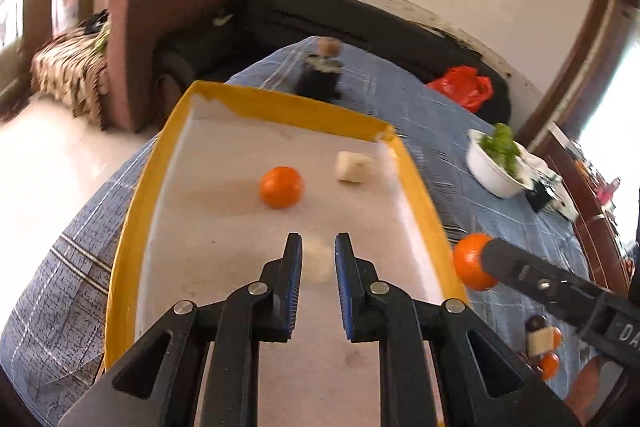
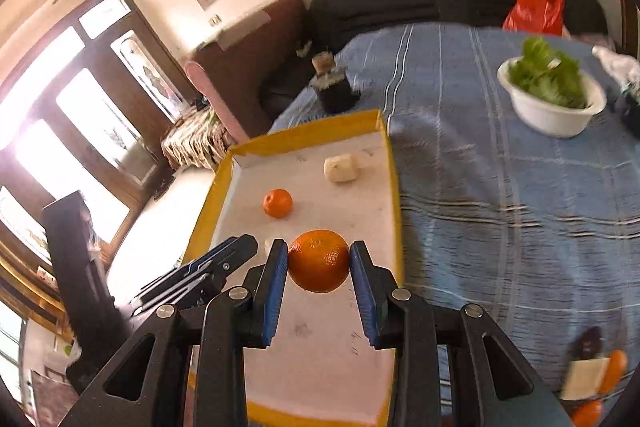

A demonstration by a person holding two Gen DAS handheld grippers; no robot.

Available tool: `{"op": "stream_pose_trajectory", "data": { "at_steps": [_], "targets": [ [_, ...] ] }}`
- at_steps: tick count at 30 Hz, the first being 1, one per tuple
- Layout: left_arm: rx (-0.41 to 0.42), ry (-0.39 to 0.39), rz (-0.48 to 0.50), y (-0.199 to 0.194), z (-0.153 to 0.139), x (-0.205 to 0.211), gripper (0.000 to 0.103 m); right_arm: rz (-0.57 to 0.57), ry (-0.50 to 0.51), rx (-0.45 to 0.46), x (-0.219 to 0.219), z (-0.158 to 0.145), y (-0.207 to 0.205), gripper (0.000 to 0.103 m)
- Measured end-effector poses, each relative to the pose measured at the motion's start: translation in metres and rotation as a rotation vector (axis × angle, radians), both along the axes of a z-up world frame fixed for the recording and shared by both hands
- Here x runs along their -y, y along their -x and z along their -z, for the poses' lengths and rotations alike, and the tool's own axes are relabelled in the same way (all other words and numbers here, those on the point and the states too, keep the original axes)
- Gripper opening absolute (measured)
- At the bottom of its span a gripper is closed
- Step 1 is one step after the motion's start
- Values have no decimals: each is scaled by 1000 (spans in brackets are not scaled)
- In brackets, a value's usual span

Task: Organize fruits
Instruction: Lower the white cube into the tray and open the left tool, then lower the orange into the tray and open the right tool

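Orange (image 2: 319, 260), round, light and firm-skinned with slight give, sits pinched across its widest middle by the right gripper (image 2: 319, 263) fingers; left gripper (image 1: 318, 261) fingers are pressed nearly together, empty.

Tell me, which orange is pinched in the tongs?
The round orange squeezed by the right tongs above the yellow-rimmed tray. The smaller orange lies loose inside the tray, untouched.

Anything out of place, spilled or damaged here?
Nothing spilled or damaged. The tray's yellow rim looks torn at its far corner. The right gripper holds an orange above the tray.
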State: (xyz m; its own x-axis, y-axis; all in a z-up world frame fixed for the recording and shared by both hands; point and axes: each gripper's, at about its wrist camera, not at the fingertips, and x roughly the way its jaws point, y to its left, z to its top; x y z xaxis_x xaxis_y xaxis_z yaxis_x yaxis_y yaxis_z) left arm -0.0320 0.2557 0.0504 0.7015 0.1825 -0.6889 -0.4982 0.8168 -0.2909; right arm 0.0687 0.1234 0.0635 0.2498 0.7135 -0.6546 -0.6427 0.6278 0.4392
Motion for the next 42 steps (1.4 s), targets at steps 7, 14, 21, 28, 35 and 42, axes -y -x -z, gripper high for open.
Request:
{"op": "stream_pose_trajectory", "data": {
  "at_steps": [7,14,21,28,35,42],
  "targets": [
    [-24,18,-40,1,11,-5,16,21,32,-32,-35,21,-12,36],
    [-51,-40,-37,-2,11,2,16,53,123,-28,-51,43,-20,36],
    [-61,-57,-36,-4,11,3,16,50,142,-26,-54,49,-24,37],
    [-57,-75,-44,-2,10,5,29,51,88,-43,-43,44,-25,38],
    [-44,-105,-48,0,6,7,45,66,29,-18,-20,22,-18,43],
    [-34,-117,-55,1,4,9,52,78,-30,-31,12,9,-10,44]
  ]
}}
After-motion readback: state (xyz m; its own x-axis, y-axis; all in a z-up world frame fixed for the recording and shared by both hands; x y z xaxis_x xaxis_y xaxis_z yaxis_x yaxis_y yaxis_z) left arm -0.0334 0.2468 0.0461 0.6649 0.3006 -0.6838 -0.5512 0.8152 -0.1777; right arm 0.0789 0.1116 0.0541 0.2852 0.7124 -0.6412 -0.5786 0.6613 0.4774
